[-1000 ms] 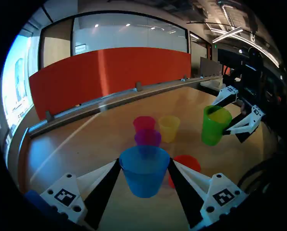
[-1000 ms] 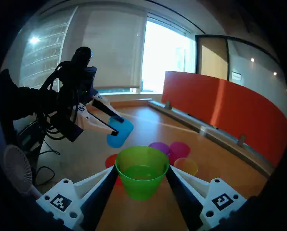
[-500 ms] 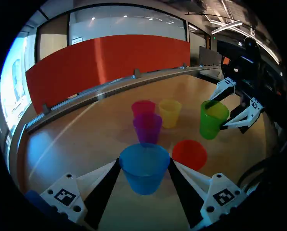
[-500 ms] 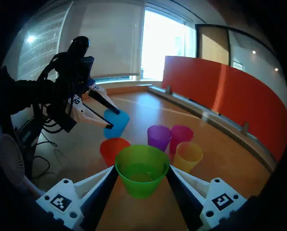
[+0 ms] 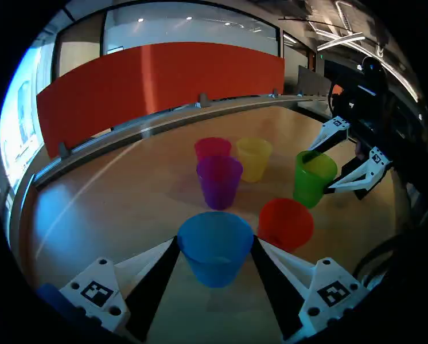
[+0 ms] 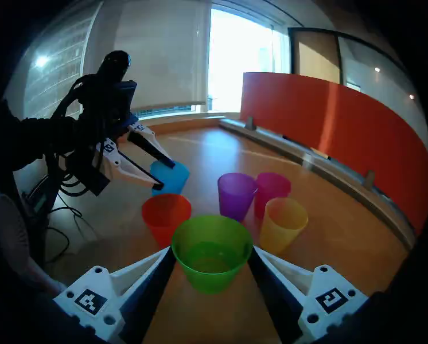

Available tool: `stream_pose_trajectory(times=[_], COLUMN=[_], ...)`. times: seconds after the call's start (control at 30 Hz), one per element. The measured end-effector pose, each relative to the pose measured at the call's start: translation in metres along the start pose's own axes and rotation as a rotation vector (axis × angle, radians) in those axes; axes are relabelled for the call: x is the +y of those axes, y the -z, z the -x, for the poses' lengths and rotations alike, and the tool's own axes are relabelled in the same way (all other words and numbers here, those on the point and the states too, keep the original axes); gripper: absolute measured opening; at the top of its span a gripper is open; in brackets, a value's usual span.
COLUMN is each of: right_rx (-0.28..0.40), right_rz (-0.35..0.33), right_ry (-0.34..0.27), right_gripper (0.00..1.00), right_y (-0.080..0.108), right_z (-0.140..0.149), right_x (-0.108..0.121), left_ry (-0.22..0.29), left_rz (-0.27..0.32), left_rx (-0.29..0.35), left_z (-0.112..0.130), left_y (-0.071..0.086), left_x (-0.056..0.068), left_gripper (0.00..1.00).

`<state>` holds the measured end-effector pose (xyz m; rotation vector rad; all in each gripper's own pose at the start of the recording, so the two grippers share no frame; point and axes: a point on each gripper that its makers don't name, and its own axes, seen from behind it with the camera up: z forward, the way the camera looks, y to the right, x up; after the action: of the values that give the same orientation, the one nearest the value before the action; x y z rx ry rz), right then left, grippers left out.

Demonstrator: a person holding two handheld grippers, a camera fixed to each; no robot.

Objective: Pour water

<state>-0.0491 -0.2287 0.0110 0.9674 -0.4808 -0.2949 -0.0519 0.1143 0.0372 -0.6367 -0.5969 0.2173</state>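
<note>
We've got the L gripper pinching the blue cup by its sides, both fingers pressed on it. The cup is upright and seems just off the table. The R gripper clamps the green cup the same way, upright, w/ a little water low inside. Whether the blue cup has anything in it, we can't tell.

Four more cups stand on the table near both. The purple cup has the pink cup behind it and the yellow cup beside that. The red cup is just beside the blue one.

Step in hand, as we judge it: lining up for a pour, prob. green into blue, since green is the one w/ water. To do it well:
- We bring the green rim close above the blue mouth before any tilt.
- We tilt slowly, b/c there's not much water and a quick tip would splash.
- We hold blue level and steady as the receiver.
- Thin plastic prob. flexes, so the squeeze should be firm but not crushing.
- We mind the red cup, which looks easy to knock.

Writing: none legible. The cups are plain, no brand. The gripper fingers carry black-and-white square markers, which are patterns, not text. A small sign on the far wall is too small to read.
</note>
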Motion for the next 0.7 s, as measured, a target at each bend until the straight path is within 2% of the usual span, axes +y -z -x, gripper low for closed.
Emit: stream_pose_trajectory(times=[0.3,0.7], right_rx=[-0.018,-0.053], right_rz=[0.002,0.014], right_ry=[-0.002,0.006], right_gripper=[0.91,0.91], right_y=[-0.006,-0.012], right_z=[0.008,0.023], right_x=[0.002,0.004], left_ry=[-0.010,-0.029], left_rz=[0.008,0.015], left_rx=[-0.011,-0.009], left_z=[0.008,0.014], left_y=[-0.004,0.001], left_x=[0.000,0.001], left_gripper=[0.88,0.88])
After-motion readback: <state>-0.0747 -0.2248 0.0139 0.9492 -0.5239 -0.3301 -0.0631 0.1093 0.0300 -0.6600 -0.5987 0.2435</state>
